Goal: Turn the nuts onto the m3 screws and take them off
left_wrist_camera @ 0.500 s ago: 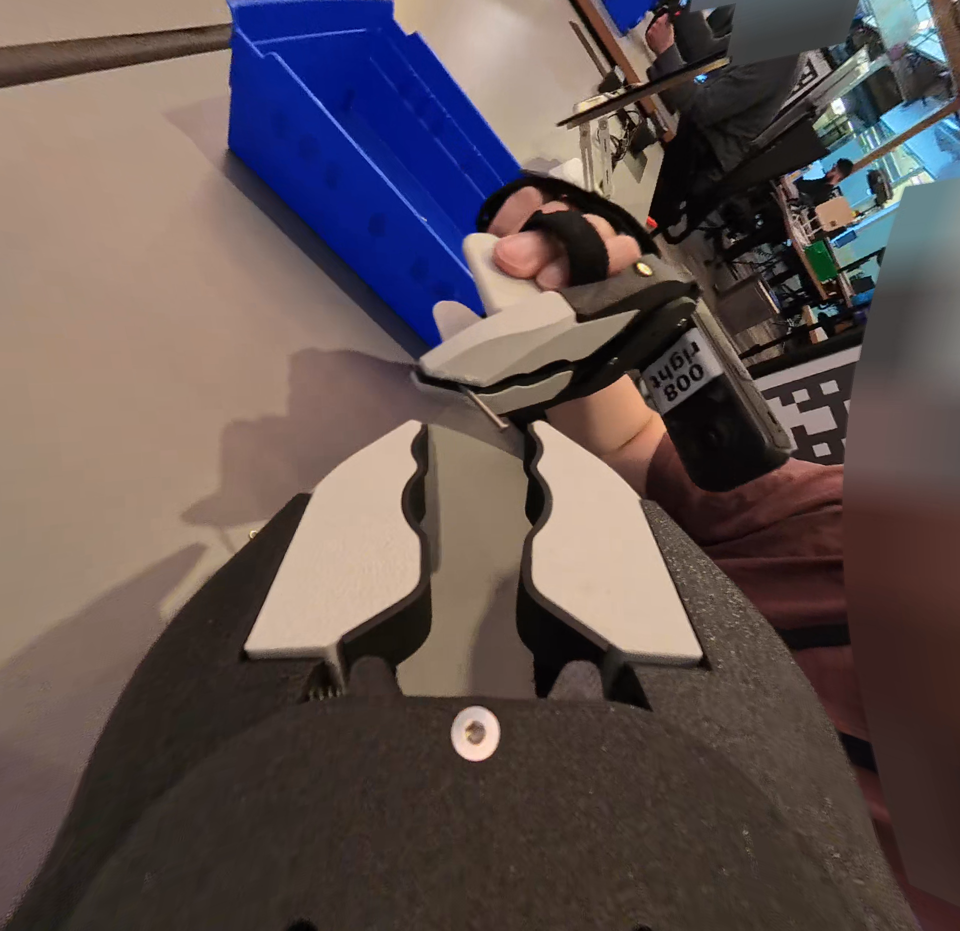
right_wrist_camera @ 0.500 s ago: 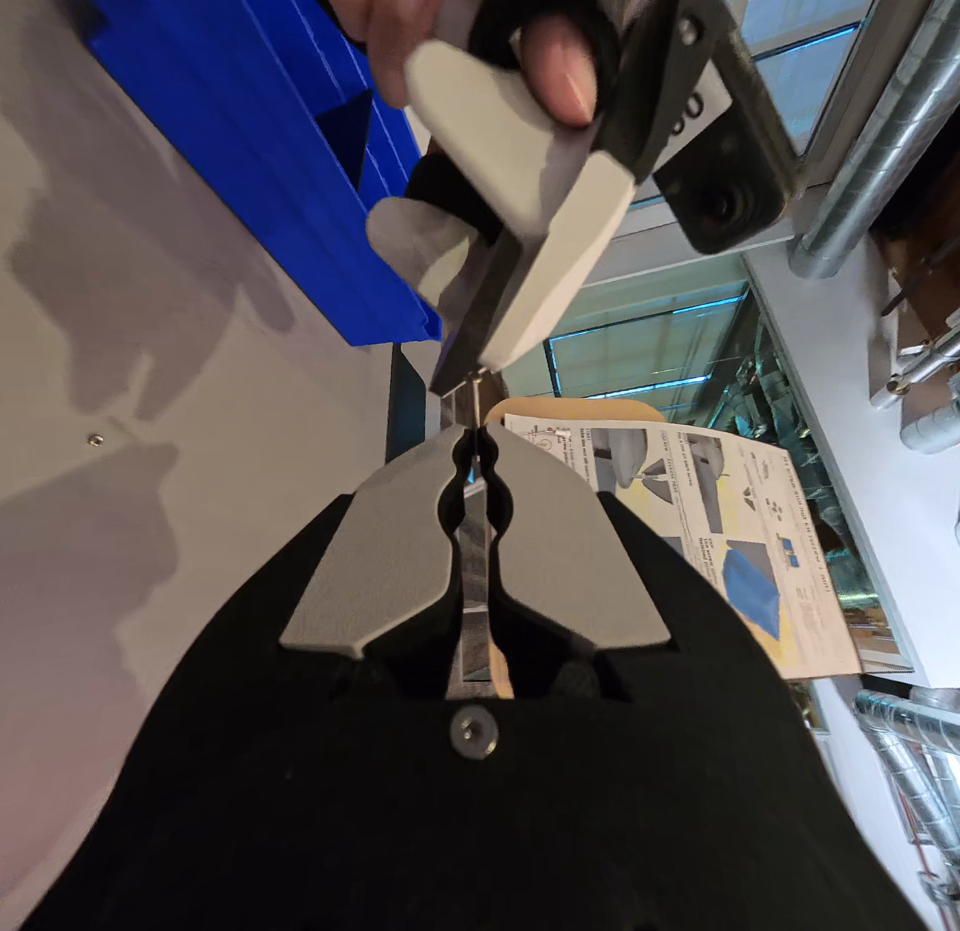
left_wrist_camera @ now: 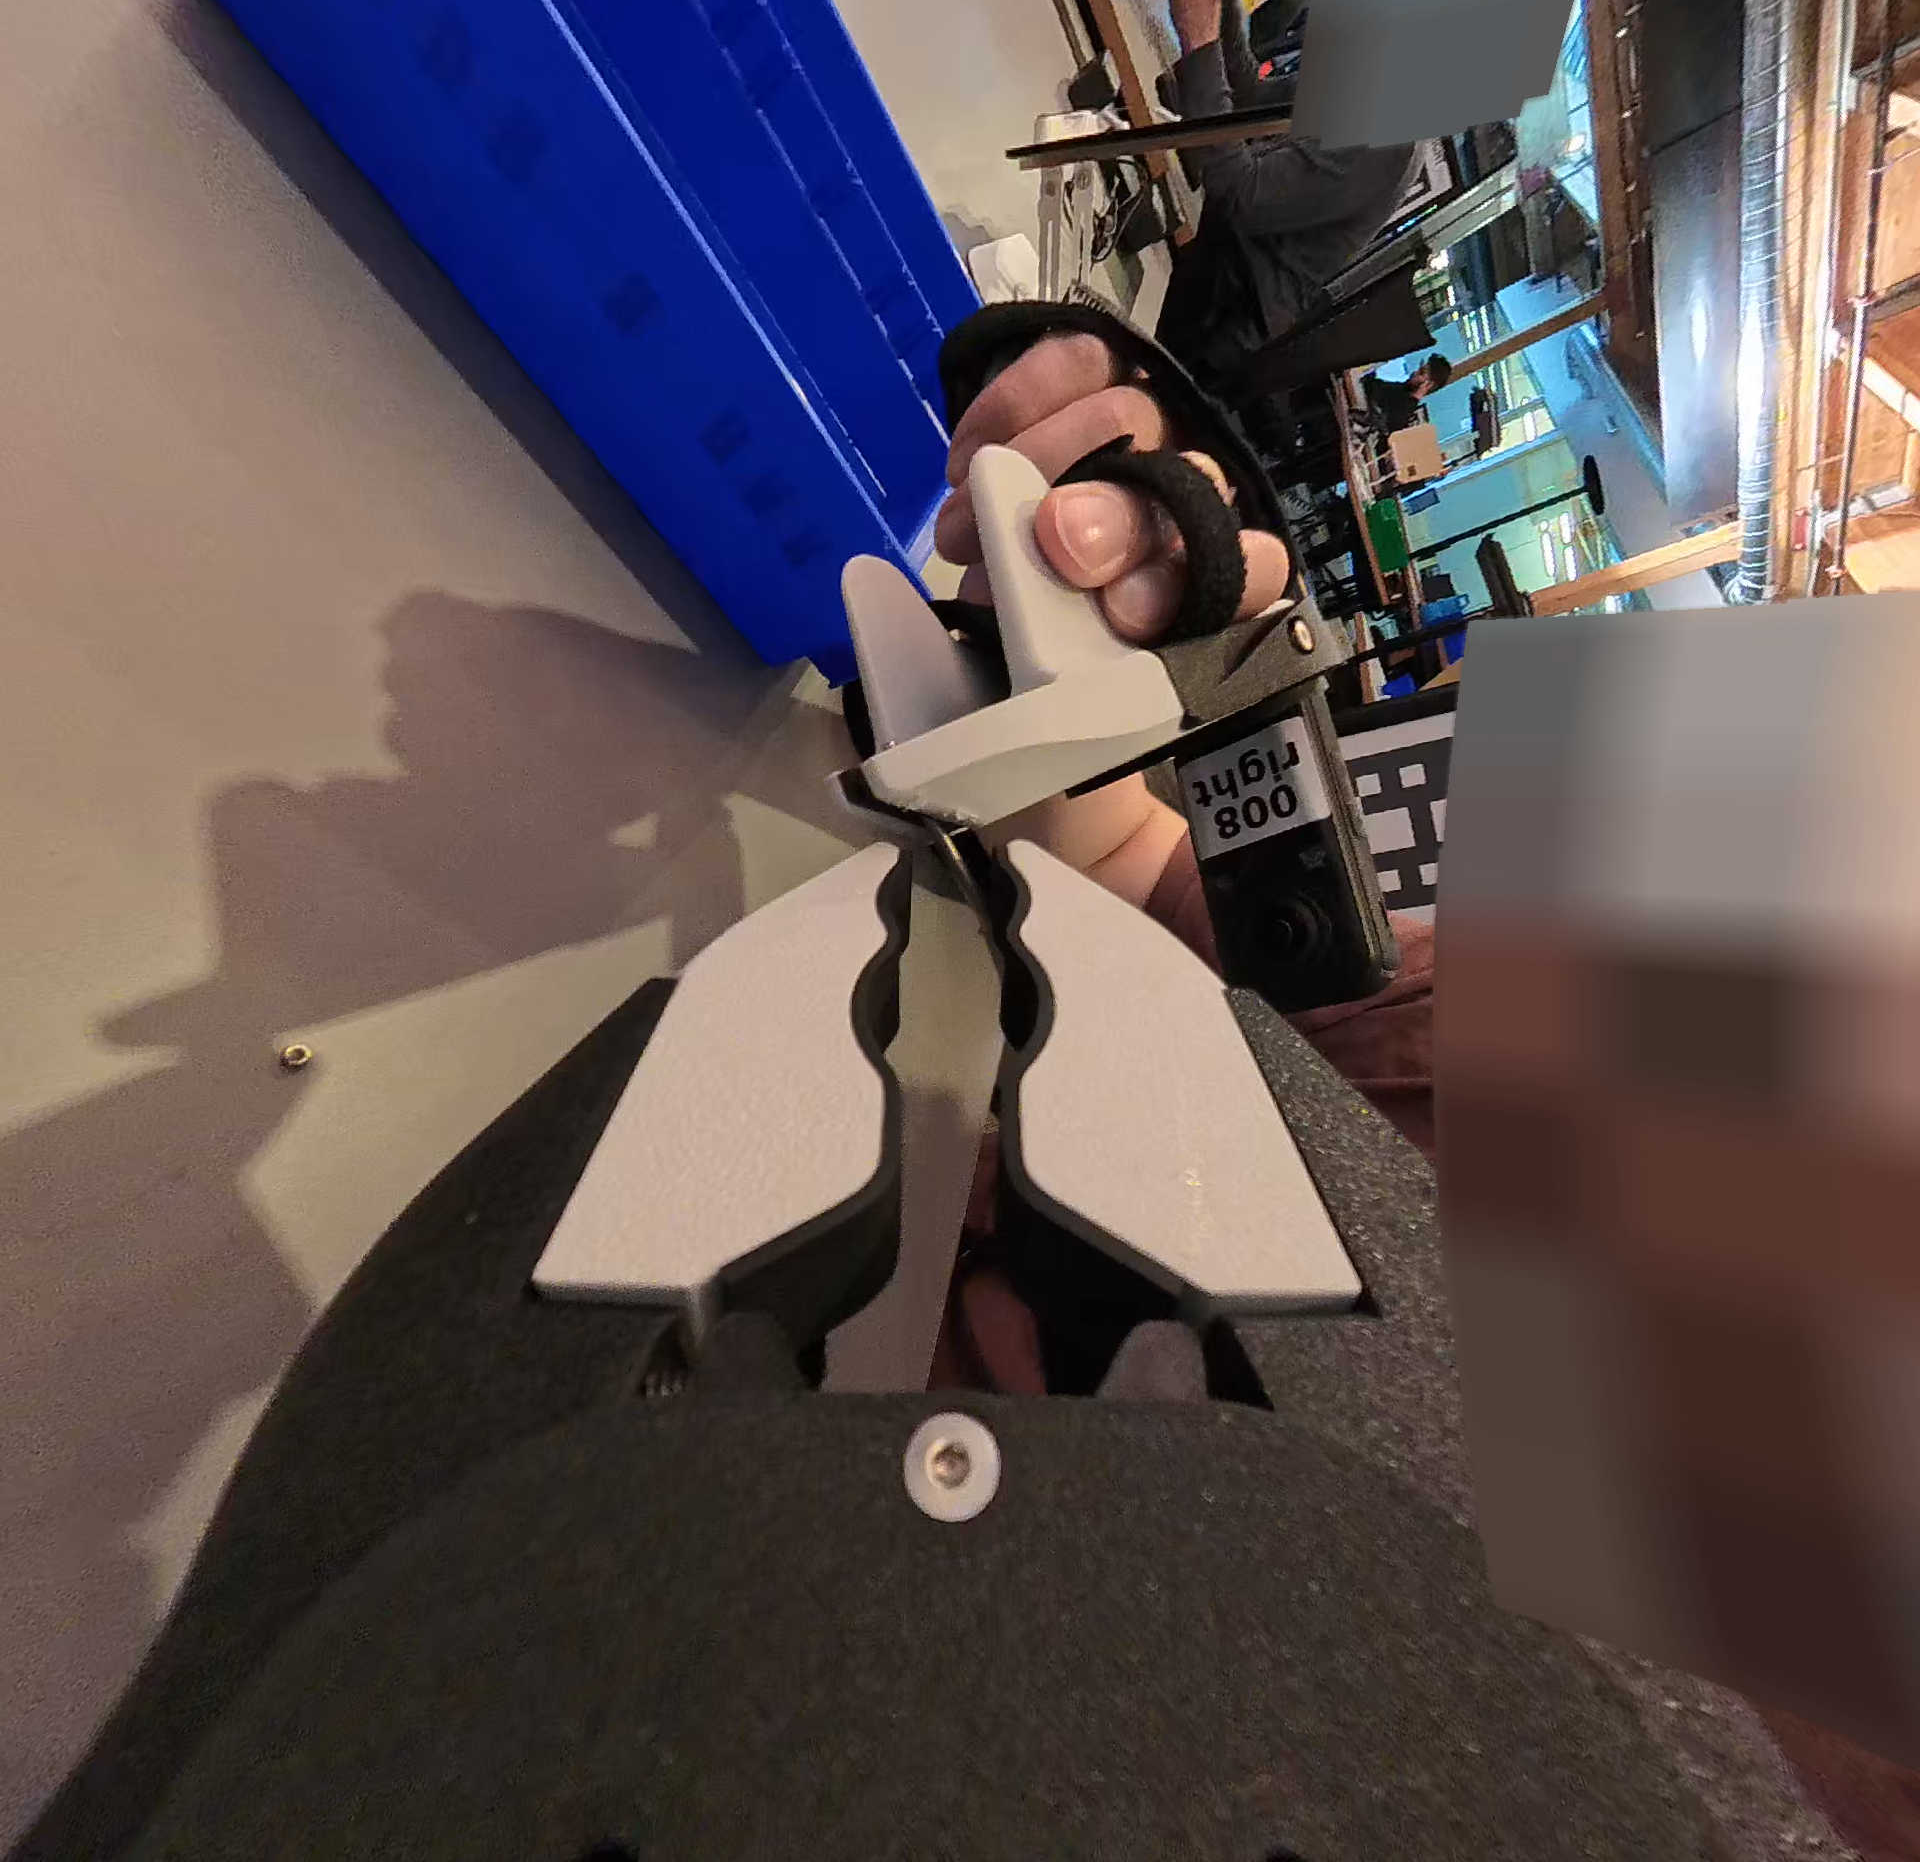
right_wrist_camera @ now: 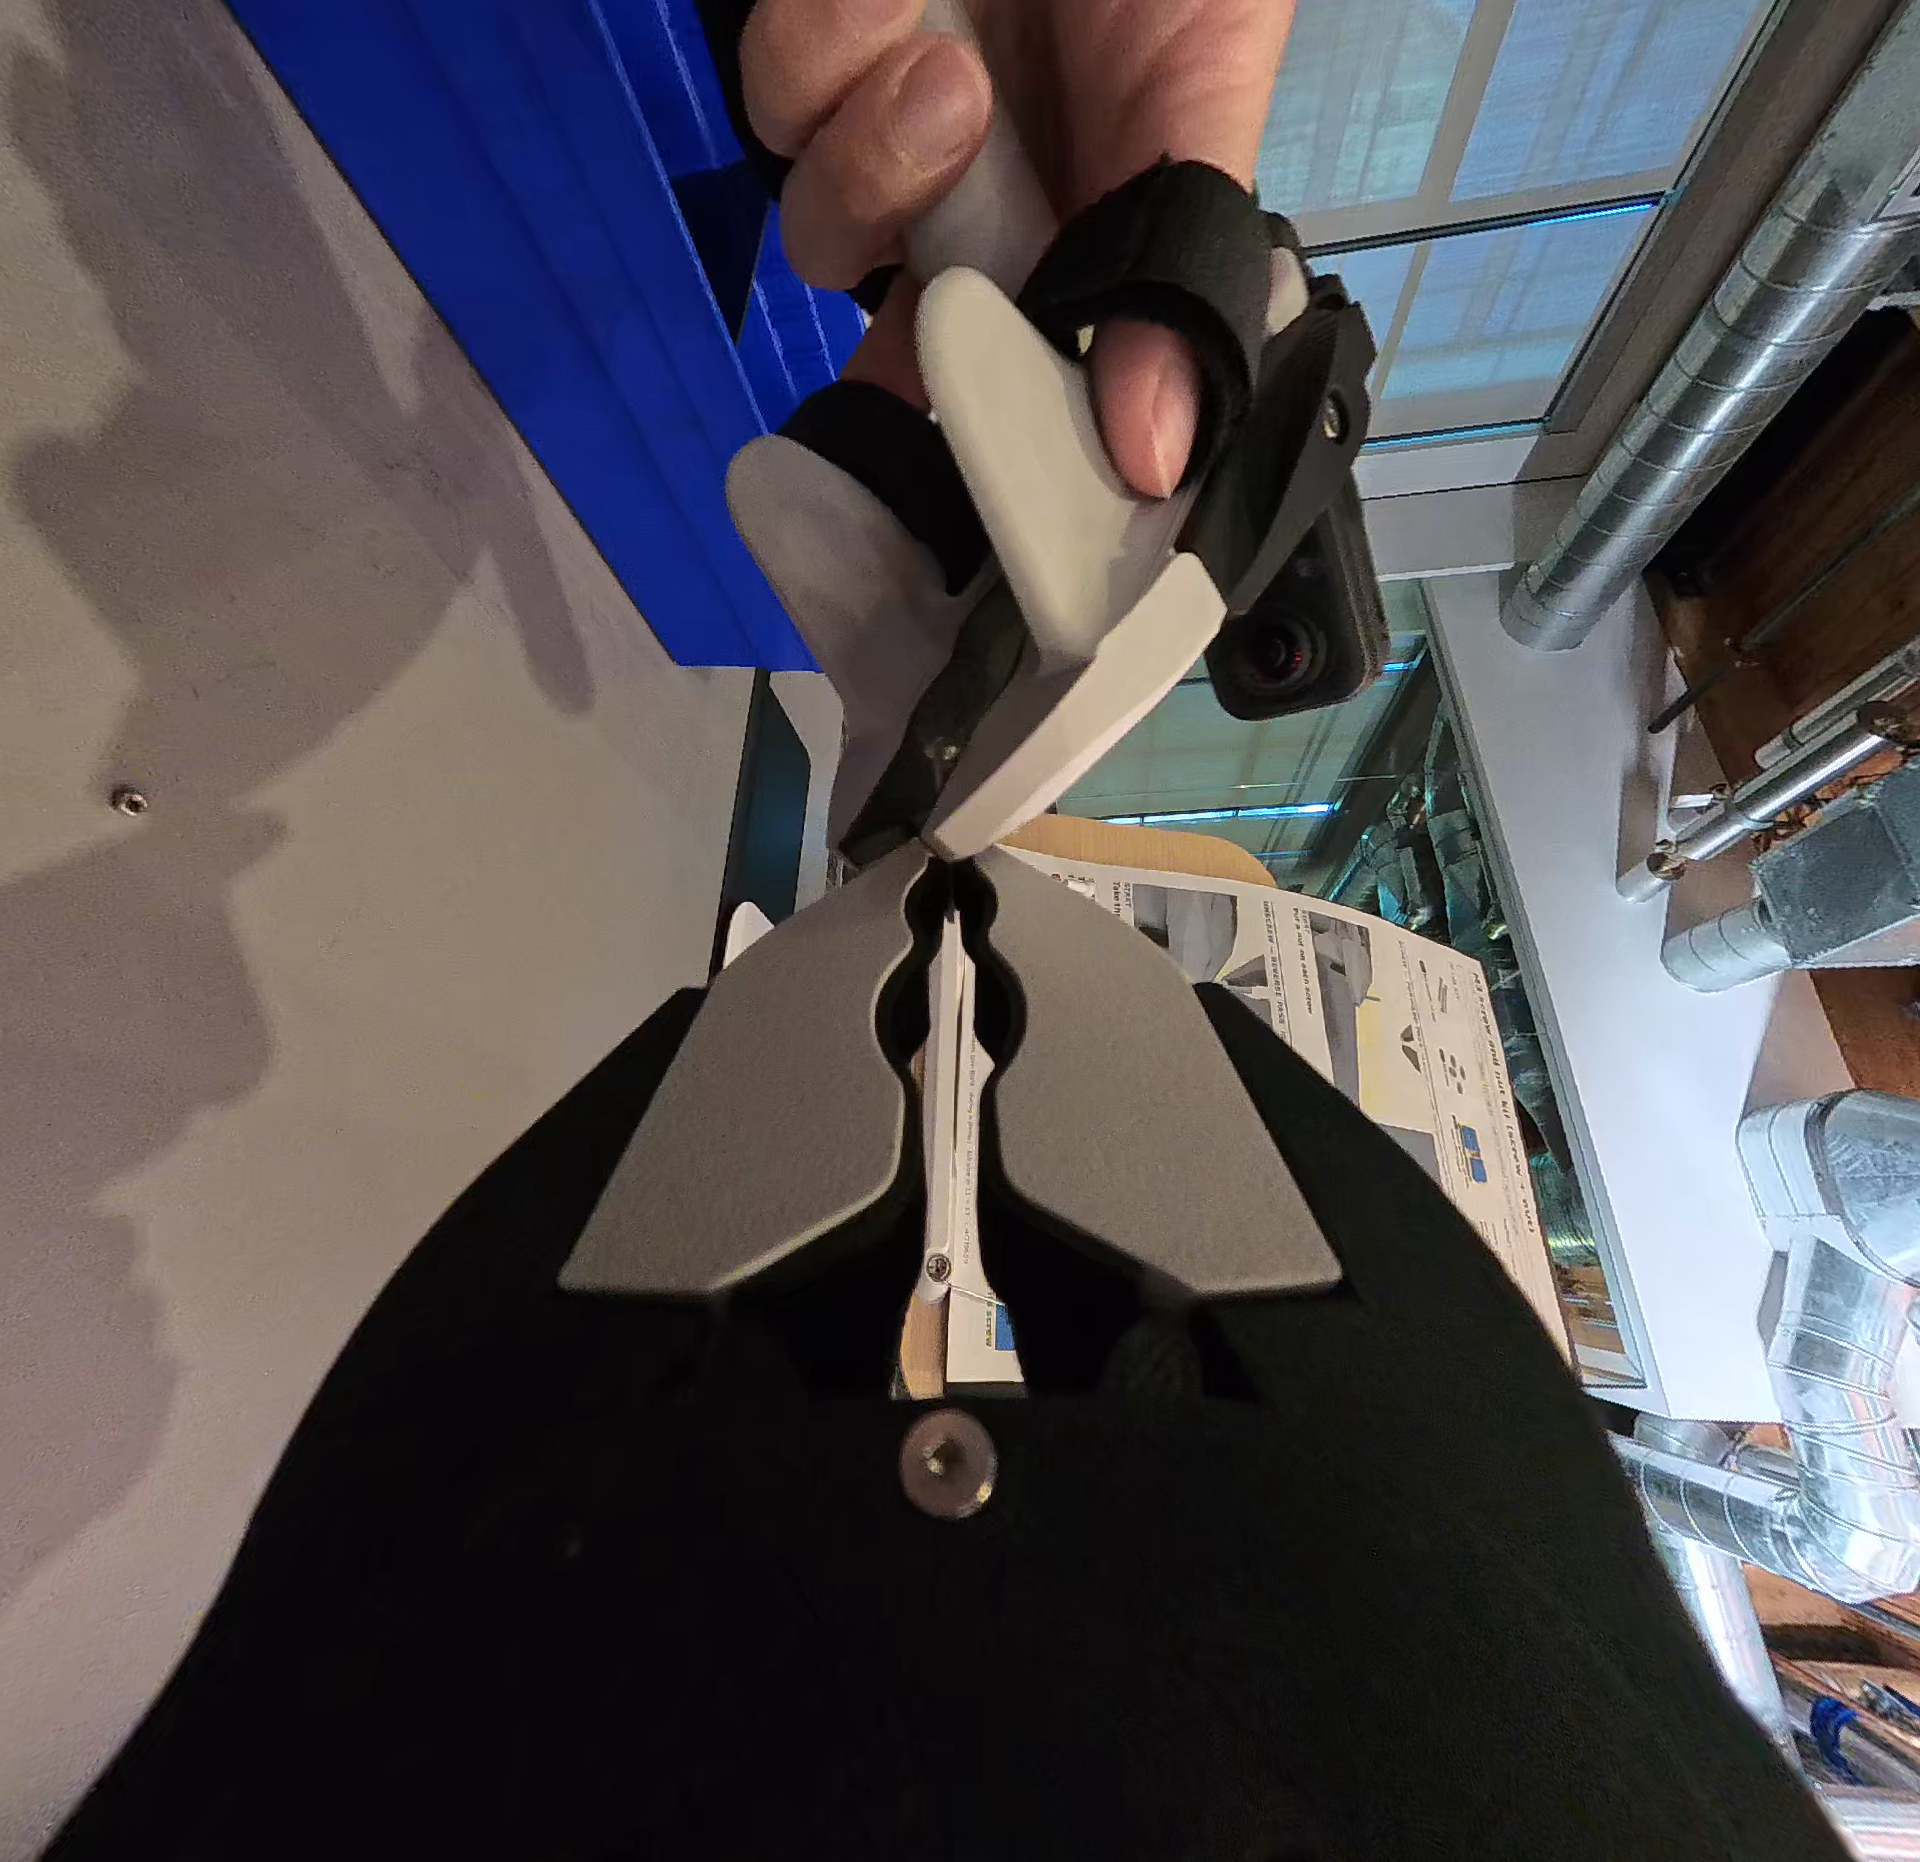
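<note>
The grey-fingered left gripper (left_wrist_camera: 951, 862) and grey-fingered right gripper (right_wrist_camera: 951, 867) meet tip to tip above the pale grey table (left_wrist_camera: 208, 586); the left's fingers stand slightly apart, the right's nearly together, whether pinching a screw I cannot tell; one small metal nut (left_wrist_camera: 293, 1057) lies loose on the table, well apart from the long blue plastic bin (left_wrist_camera: 582, 254) behind the grippers

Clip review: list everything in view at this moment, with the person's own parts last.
bin: one, blue, on the table behind the grippers
nut: one, silvery, loose on the table
table: one, grey
instruction sheet: one, printed, beyond the table edge
ducts: several, silver, background
people: a few, at far desks
left gripper: grey fingers, narrow gap
right gripper: grey fingers, closed, tips meeting the other's
left hand, right hand: strapped on
</note>
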Motion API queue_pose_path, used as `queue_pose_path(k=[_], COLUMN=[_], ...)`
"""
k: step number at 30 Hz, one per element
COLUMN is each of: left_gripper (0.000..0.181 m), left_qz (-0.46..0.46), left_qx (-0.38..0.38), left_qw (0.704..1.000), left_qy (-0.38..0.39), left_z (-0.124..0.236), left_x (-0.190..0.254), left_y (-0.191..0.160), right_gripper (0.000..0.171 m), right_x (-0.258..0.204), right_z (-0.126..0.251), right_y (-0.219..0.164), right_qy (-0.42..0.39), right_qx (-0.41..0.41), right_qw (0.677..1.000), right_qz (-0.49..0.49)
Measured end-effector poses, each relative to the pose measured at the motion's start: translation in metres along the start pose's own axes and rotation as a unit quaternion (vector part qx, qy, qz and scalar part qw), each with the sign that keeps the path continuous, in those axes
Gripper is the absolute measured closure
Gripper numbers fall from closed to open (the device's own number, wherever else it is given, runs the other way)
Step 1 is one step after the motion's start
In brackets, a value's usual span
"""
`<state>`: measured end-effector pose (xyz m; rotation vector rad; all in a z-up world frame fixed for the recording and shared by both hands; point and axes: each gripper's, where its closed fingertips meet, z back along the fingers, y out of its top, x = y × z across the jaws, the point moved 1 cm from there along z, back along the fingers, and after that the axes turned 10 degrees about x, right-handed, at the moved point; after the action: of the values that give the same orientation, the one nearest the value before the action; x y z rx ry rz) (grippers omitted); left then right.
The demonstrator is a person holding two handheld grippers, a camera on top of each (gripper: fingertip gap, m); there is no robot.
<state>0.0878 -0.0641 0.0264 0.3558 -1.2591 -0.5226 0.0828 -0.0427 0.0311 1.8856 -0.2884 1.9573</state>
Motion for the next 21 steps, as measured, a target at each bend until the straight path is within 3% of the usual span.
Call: queue_pose_path(k=[6, 21], left_gripper=[0.175, 0.179], left_qz=[0.049, 0.066], left_qx=[0.011, -0.035], left_qw=[0.998, 0.995], left_qy=[-0.036, -0.066], left_z=[0.006, 0.008], left_x=[0.003, 0.001], left_y=[0.001, -0.015], right_gripper=[0.168, 0.165], right_x=[0.001, -0.001], right_z=[0.000, -0.002], right_y=[0.000, 0.014], right_qy=[-0.007, -0.010], right_qx=[-0.002, 0.021], right_qw=[1.000, 0.999], right_qz=[0.016, 0.044])
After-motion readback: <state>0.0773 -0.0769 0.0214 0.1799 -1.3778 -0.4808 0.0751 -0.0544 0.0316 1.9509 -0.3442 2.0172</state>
